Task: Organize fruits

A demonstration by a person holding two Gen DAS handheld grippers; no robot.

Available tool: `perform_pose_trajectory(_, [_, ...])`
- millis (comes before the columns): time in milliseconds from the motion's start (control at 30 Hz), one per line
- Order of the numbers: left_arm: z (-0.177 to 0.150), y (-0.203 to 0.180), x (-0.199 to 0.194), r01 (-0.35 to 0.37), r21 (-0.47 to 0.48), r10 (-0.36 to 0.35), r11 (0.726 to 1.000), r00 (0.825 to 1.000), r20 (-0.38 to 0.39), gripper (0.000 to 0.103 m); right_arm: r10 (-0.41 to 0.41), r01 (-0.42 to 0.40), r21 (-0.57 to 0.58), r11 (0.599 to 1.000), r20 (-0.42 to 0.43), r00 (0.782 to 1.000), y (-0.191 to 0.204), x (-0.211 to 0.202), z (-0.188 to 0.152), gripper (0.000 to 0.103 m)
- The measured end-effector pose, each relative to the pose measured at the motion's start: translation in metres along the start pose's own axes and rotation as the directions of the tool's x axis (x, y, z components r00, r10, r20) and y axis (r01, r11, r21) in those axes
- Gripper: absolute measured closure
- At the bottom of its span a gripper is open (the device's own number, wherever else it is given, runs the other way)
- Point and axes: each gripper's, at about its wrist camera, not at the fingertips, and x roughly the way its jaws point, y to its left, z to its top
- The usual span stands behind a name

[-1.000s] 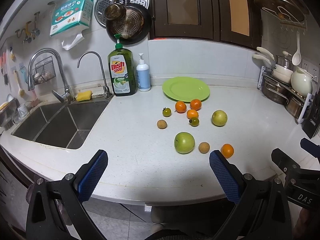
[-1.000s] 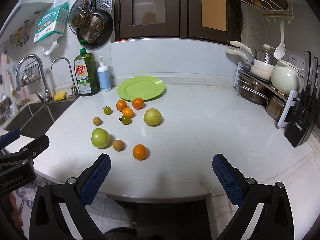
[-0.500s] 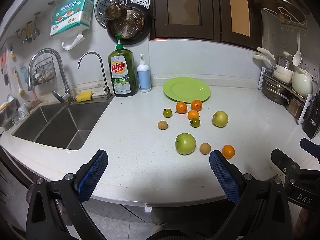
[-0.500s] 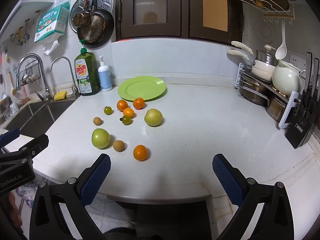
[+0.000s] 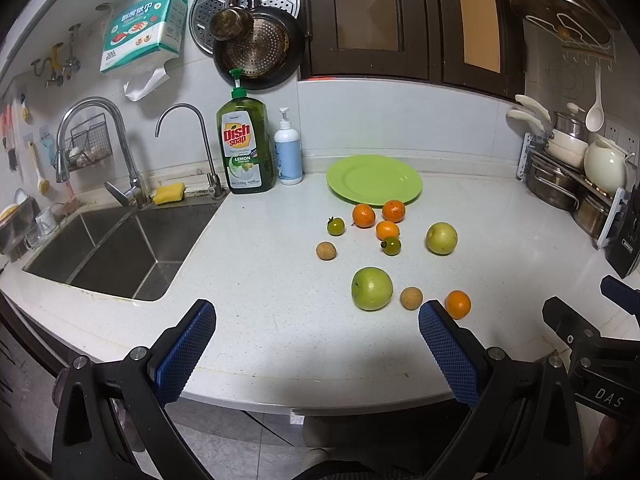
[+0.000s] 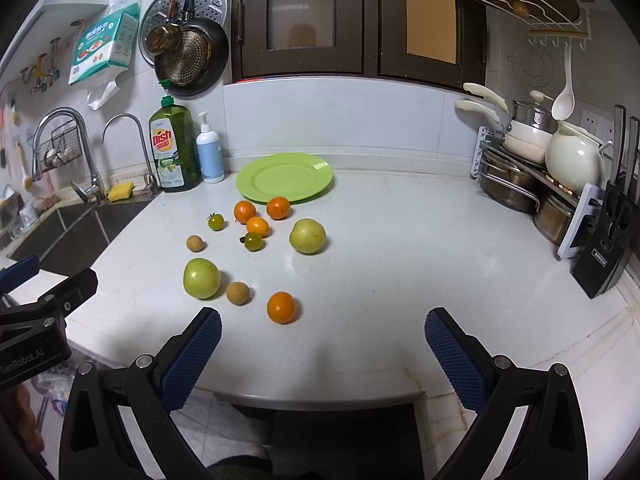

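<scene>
Ten fruits lie loose mid-frame on the tabletop (image 6: 400, 260), below the empty green plate (image 6: 284, 177). Both grippers, left (image 5: 316, 340) and right (image 6: 322, 344), gape empty; the nearest orange (image 6: 281, 307) sits closer to the right one.

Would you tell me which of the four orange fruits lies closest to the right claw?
The lone orange fruit at the near edge of the group, right of the brown longan. The other three cluster beside the green plate.
</scene>
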Motion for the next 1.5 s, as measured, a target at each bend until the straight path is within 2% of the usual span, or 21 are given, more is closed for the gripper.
perform_pose_trajectory(1267, [0.005, -0.004, 0.012, 0.006, 0.013, -0.006, 1.0, 1.0, -0.018, 0.0, 0.004, -0.004, 0.0, 1.0, -0.012, 1.0, 0.001, 0.009, 0.0, 0.0])
perform_pose_trajectory(1433, [0.005, -0.004, 0.024, 0.027, 0.043, -0.025, 0.999, 0.999, -0.043, 0.0, 0.006, -0.006, 0.004, 1.0, -0.029, 1.0, 0.003, 0.019, 0.002, 0.0])
perform_pose_trajectory(1500, [0.006, -0.005, 0.029, 0.063, 0.05, -0.06, 0.997, 0.997, -0.055, 0.0, 0.008, -0.008, 0.006, 1.0, -0.038, 0.999, 0.004, 0.023, 0.002, 0.0])
